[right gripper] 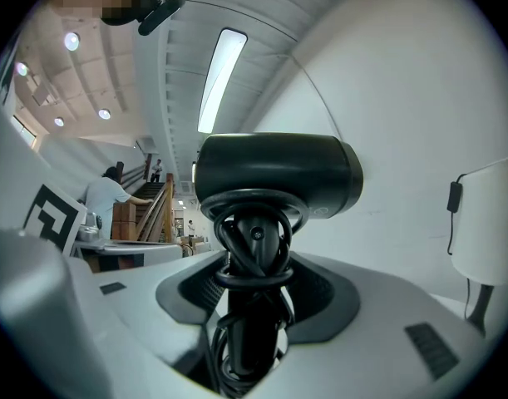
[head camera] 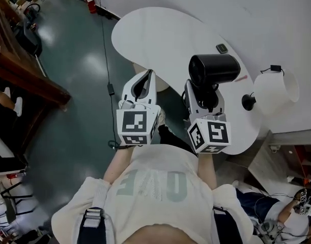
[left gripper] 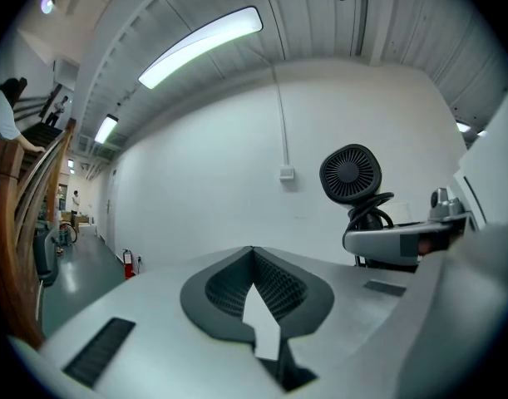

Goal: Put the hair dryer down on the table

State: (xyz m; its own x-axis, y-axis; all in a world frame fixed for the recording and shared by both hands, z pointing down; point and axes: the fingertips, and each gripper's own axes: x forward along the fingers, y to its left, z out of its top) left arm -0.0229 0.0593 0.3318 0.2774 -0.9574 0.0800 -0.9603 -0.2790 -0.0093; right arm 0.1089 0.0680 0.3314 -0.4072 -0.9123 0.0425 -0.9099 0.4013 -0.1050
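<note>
A black hair dryer (head camera: pixel 214 69) is held upright above the near edge of the white table (head camera: pixel 160 34). My right gripper (head camera: pixel 203 91) is shut on its handle. In the right gripper view the dryer's barrel (right gripper: pixel 274 177) lies crosswise above the jaws, and the handle with its cord wrapped round it (right gripper: pixel 252 306) stands between them. My left gripper (head camera: pixel 146 78) hangs to the left over the table's edge, its jaws closed together with nothing in them (left gripper: pixel 254 254). In the left gripper view the dryer's rear grille (left gripper: pixel 350 173) shows at the right.
A small dark object (head camera: pixel 222 48) lies on the table behind the dryer. A white cylinder (head camera: pixel 275 89) with a black knob (head camera: pixel 248 101) stands at the right. On the floor are a cable (head camera: pixel 107 60) and a fire extinguisher (head camera: pixel 90 2). A wooden staircase (head camera: pixel 23 70) is at the left.
</note>
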